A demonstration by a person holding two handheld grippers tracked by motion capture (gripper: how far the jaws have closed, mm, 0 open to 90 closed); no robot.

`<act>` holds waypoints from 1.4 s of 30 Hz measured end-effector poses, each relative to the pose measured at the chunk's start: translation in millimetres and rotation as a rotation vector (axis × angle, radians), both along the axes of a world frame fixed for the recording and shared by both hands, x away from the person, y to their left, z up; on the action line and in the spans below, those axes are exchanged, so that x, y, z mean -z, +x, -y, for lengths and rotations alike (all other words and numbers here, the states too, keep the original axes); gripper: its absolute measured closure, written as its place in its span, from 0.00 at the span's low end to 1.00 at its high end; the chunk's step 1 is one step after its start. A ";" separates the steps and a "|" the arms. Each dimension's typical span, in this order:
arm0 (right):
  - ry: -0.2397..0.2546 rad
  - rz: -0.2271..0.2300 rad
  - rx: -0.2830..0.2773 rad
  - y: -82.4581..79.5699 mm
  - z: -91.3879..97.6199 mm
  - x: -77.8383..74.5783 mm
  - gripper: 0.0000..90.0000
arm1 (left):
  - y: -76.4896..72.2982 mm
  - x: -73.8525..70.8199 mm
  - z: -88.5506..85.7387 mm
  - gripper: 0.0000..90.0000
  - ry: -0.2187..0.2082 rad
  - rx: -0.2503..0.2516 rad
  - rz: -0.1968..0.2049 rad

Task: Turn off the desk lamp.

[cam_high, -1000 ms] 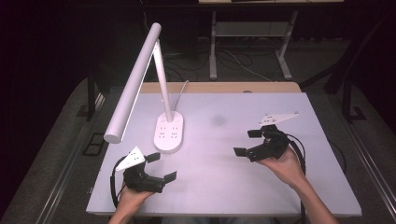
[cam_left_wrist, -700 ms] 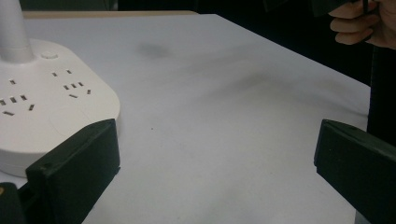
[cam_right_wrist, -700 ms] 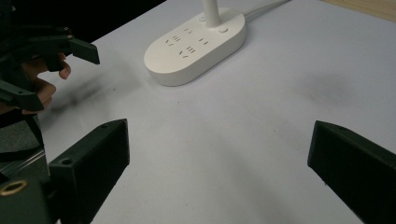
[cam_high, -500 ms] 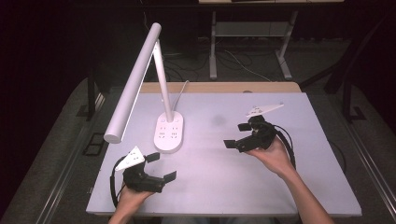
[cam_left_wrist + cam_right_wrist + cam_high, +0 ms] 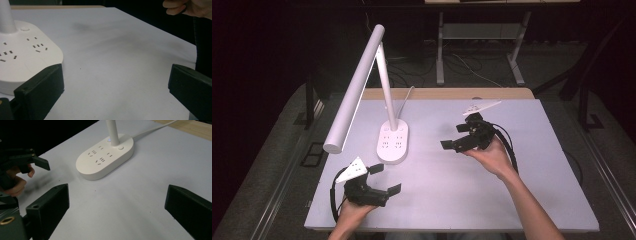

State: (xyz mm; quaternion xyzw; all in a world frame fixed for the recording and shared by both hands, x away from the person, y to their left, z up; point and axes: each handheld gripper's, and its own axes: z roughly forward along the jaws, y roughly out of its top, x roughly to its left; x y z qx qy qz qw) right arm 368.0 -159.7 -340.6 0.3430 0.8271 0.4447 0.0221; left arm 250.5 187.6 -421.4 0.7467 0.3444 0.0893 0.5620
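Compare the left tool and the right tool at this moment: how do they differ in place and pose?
The left tool sits near the table's front edge, below the lamp base; the right tool sits farther back, to the base's right. The left tool points right; the right tool points left, toward the base. Both are open and hold nothing.

High view: overhead from person's side, facing forward-down over whole white rectangular table (image 5: 512, 200). Left gripper view: low, close, facing across table. Right gripper view: low, angled down. All share white oval plastic lamp base with sockets (image 5: 393, 144) (image 5: 22, 60) (image 5: 105, 156).
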 end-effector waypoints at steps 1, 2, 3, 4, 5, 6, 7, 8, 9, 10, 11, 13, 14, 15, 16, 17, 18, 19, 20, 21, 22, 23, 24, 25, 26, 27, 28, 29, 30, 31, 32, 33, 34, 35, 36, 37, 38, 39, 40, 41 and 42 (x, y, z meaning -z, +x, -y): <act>0.000 0.000 0.000 0.0 0.0 0.0 0.06 | 0.0 0.0 0.0 0.00 0.003 0.004 -0.001; -0.001 0.000 0.000 1.6 -1.6 -0.4 0.06 | 0.1 0.2 0.3 0.00 0.004 0.006 0.000; 0.001 -0.002 0.003 5.1 -4.3 -0.8 0.06 | 0.1 0.3 0.4 0.00 0.005 0.007 0.000; 0.003 -0.005 0.006 7.0 -5.6 -0.9 0.06 | 0.2 0.3 0.5 0.00 0.005 0.007 0.000; 0.003 -0.005 0.006 7.0 -5.6 -0.9 0.06 | 0.2 0.2 0.6 0.00 0.004 0.005 0.000; 0.003 -0.008 0.008 11.4 -8.3 -0.1 0.06 | 0.2 0.2 0.6 0.00 0.003 0.002 0.001; 0.003 -0.008 0.008 11.4 -8.3 -0.1 0.06 | 0.1 0.1 0.6 0.00 0.001 0.000 0.000; 0.008 -0.014 0.010 15.7 -11.1 0.8 0.06 | 0.1 0.1 0.2 0.00 0.001 -0.001 0.000; 0.012 -0.016 0.011 17.8 -12.7 1.5 0.06 | 0.1 0.1 0.0 0.00 -0.001 -0.003 0.000; 0.012 -0.016 0.011 17.8 -12.7 1.5 0.06 | 0.2 0.1 -0.4 0.00 -0.001 -0.004 0.001; 0.014 -0.018 0.011 19.8 -14.4 2.1 0.06 | 0.2 -0.1 -1.2 0.00 0.002 -0.005 0.003; 0.009 -0.025 0.012 24.7 -20.3 4.9 0.06 | 0.3 -0.3 -1.9 0.00 -0.006 -0.008 0.002; 0.009 -0.025 0.012 24.7 -20.3 4.9 0.06 | 0.4 -0.2 -2.3 0.00 -0.007 -0.009 0.003; 0.005 -0.028 0.008 26.2 -22.5 6.0 0.06 | 0.5 -0.2 -2.6 0.00 -0.007 -0.009 0.003; 0.004 -0.035 0.006 29.0 -26.7 8.4 0.06 | 0.6 -0.2 -2.8 0.00 -0.007 -0.010 0.002; 0.004 -0.035 0.006 29.0 -26.7 8.4 0.06 | 0.7 -0.2 -2.9 0.00 -0.007 -0.010 0.002; 0.004 -0.037 -0.001 32.2 -31.1 10.9 0.06 | 0.7 -0.2 -2.9 0.00 -0.007 -0.009 0.002; 0.005 -0.040 -0.004 33.7 -33.7 11.9 0.06 | 0.7 -0.2 -2.5 0.00 -0.007 -0.007 0.002; 0.005 -0.040 -0.004 33.7 -33.7 11.9 0.06 | 0.7 -0.2 -2.5 0.00 -0.007 -0.007 0.002; 0.004 -0.042 -0.007 35.2 -36.5 12.7 0.06 | 0.6 -0.2 -2.3 0.00 -0.007 -0.008 0.002; 0.006 -0.042 -0.008 36.7 -39.5 13.5 0.06 | 0.7 -0.2 -2.3 0.00 -0.007 -0.007 0.002; 0.008 -0.042 -0.013 38.4 -42.3 14.2 0.06 | 0.7 -0.2 -2.4 0.00 -0.005 -0.006 0.002; 0.007 -0.044 -0.017 39.8 -45.1 14.3 0.06 | 0.8 -0.2 -2.5 0.00 -0.005 -0.007 0.001; 0.011 -0.047 -0.024 42.9 -50.5 14.3 0.06 | 1.0 -0.2 -2.8 0.00 -0.005 -0.007 0.004; 0.011 -0.047 -0.024 42.9 -50.5 14.3 0.06 | 1.0 -0.2 -3.0 0.00 -0.006 -0.007 0.004; 0.009 -0.040 -0.032 46.1 -55.5 14.1 0.06 | 1.1 -0.2 -3.1 0.00 -0.005 -0.007 0.004; 0.008 -0.044 -0.034 47.3 -57.8 13.7 0.06 | 1.1 -0.1 -3.3 0.00 -0.005 -0.008 0.005; 0.012 -0.038 -0.038 49.1 -60.3 13.7 0.06 | 1.1 -0.2 -3.4 0.00 -0.005 -0.008 0.004; 0.012 -0.038 -0.038 49.1 -60.3 13.7 0.06 | 1.1 -0.3 -3.4 0.00 -0.004 -0.008 0.005; 0.010 -0.040 -0.046 51.5 -64.7 13.7 0.06 | 1.3 -0.4 -3.6 0.00 -0.002 -0.007 0.009; 0.006 -0.046 -0.047 52.5 -66.9 14.0 0.06 | 1.0 -0.4 -3.5 0.00 -0.005 -0.007 0.006; 0.006 -0.048 -0.047 53.9 -69.4 14.9 0.06 | 1.1 -0.3 -3.5 0.00 -0.005 -0.007 0.006; 0.006 -0.048 -0.047 53.9 -69.4 14.9 0.06 | 1.2 -0.2 -3.4 0.00 -0.006 -0.007 0.006; 0.001 -0.053 -0.050 57.2 -74.2 16.7 0.06 | 1.2 -0.2 -3.4 0.00 -0.006 -0.007 0.005; -0.002 -0.053 -0.051 59.0 -76.6 17.6 0.06 | 1.2 -0.3 -3.4 0.00 -0.005 -0.006 0.006; -0.012 -0.055 -0.052 60.7 -78.4 17.8 0.06 | 0.9 -0.4 -3.2 0.00 -0.009 -0.008 0.006; -0.012 -0.055 -0.052 60.7 -78.4 17.8 0.06 | 0.7 -0.7 -3.3 0.00 -0.011 -0.008 0.005; -0.017 -0.050 -0.046 63.6 -81.6 20.3 0.06 | 0.6 -0.9 -3.8 0.00 -0.011 -0.007 0.007; -0.020 -0.053 -0.039 64.9 -83.2 21.7 0.06 | 0.7 -1.0 -4.4 0.00 -0.011 -0.006 0.007; -0.020 -0.053 -0.039 64.9 -83.2 21.7 0.06 | 0.7 -1.1 -4.8 0.00 -0.011 -0.005 0.006; -0.027 -0.052 -0.039 66.9 -83.8 23.2 0.06 | 0.9 -1.1 -5.3 0.00 -0.009 -0.005 0.008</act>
